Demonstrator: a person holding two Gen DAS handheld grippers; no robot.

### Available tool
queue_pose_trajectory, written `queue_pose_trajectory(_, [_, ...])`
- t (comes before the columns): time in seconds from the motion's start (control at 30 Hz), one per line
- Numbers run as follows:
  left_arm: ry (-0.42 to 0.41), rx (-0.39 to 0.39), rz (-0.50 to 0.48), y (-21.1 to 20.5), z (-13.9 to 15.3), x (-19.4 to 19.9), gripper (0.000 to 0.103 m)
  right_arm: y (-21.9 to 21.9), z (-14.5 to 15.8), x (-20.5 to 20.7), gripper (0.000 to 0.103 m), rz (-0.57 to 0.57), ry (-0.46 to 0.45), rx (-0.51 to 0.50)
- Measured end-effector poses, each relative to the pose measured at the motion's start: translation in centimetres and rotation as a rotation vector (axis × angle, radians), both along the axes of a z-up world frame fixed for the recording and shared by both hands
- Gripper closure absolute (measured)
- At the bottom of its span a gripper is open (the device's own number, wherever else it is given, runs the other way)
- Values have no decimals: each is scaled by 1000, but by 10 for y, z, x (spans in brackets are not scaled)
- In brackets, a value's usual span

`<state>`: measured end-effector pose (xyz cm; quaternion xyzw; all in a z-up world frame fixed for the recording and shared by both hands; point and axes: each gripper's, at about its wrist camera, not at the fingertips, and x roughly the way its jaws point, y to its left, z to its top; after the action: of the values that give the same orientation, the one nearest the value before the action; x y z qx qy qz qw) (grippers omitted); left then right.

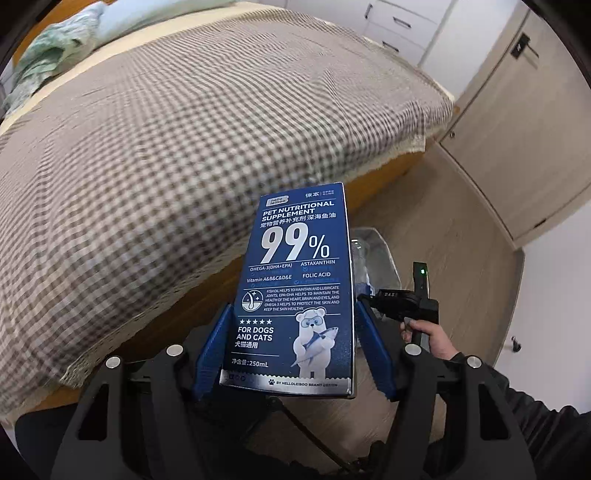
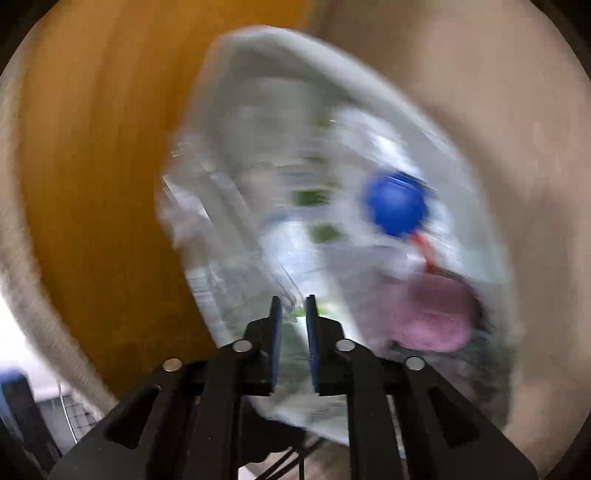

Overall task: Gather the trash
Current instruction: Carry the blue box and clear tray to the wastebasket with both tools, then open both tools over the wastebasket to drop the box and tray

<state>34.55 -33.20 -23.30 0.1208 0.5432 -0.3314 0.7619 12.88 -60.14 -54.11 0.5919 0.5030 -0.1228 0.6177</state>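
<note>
My left gripper (image 1: 295, 314) is shut on a tall dark blue pet supplement box (image 1: 295, 291), held upright above the floor beside the bed. Behind the box a grey trash bin (image 1: 373, 258) stands on the floor. My right gripper (image 1: 373, 299) shows in the left wrist view just over that bin. In the blurred right wrist view, the right gripper (image 2: 293, 314) has its fingers close together with a narrow gap, right over the bin (image 2: 258, 66). The bin holds clear plastic bottles (image 2: 251, 236), one with a blue cap (image 2: 395, 206), and something pink (image 2: 432, 314).
A bed with a checked brown cover (image 1: 184, 147) fills the left, on an orange wooden frame (image 2: 103, 184). Wood floor (image 1: 443, 229) lies to the right, with a beige wardrobe (image 1: 517, 122) and white drawers (image 1: 402, 22) beyond.
</note>
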Motion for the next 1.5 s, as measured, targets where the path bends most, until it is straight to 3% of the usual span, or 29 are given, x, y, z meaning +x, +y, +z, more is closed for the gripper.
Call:
queue_pose_trajectory(0.17, [35,26,-83,-40,-18,-10,39,3,1,-5,86,14,25,-65])
queue_pose_trajectory(0.2, [41,33,-102,-48,-24,-13,39,6,6,-1,77,45,32,-92])
queue_pose_trajectory(0.23, [53,42,-118,-56,-31,-16,39,7,12,0,56,77,49,-121])
queue_pose_trajectory(0.27, [64,51,-129,-62,-37,-19,39,8,18,0,51,92,46,-140])
queue_pose_trajectory(0.47, [163,116,-192,-90,-87,-34,39,2,90,-14,50,146,-71,-286])
queue_pose_trajectory(0.6, [319,164,-208,-108,-129,-22,39,-10,135,-41,50,142,-76,-421])
queue_pose_trajectory(0.67, [384,183,-247,-122,-149,-14,39,-12,146,-50,50,103,-77,-438])
queue_pose_trajectory(0.77, [343,260,-289,-147,-176,-9,39,-21,156,-73,50,51,-74,-450])
queue_pose_trajectory(0.9, [437,313,-420,-193,-221,-24,39,-24,161,-95,50,9,-57,-454])
queue_pose_trajectory(0.97, [438,321,-499,-212,-237,-37,38,-24,159,-101,50,7,-49,-458])
queue_pose_trajectory(1.03, [418,328,-580,-231,-253,-47,35,-21,157,-106,50,6,-30,-463])
queue_pose_trajectory(1.1, [358,404,-549,-241,-276,-42,20,-19,151,-110,50,5,-12,-450])
queue_pose_trajectory(1.2, [378,402,-481,-239,-282,-24,20,-12,145,-108,50,20,6,-436])
queue_pose_trajectory(1.3, [374,296,-414,-229,-258,1,20,0,140,-94,50,63,10,-438])
queue_pose_trajectory(1.5, [328,227,-403,-196,-213,19,20,21,139,-58,50,148,-13,-435])
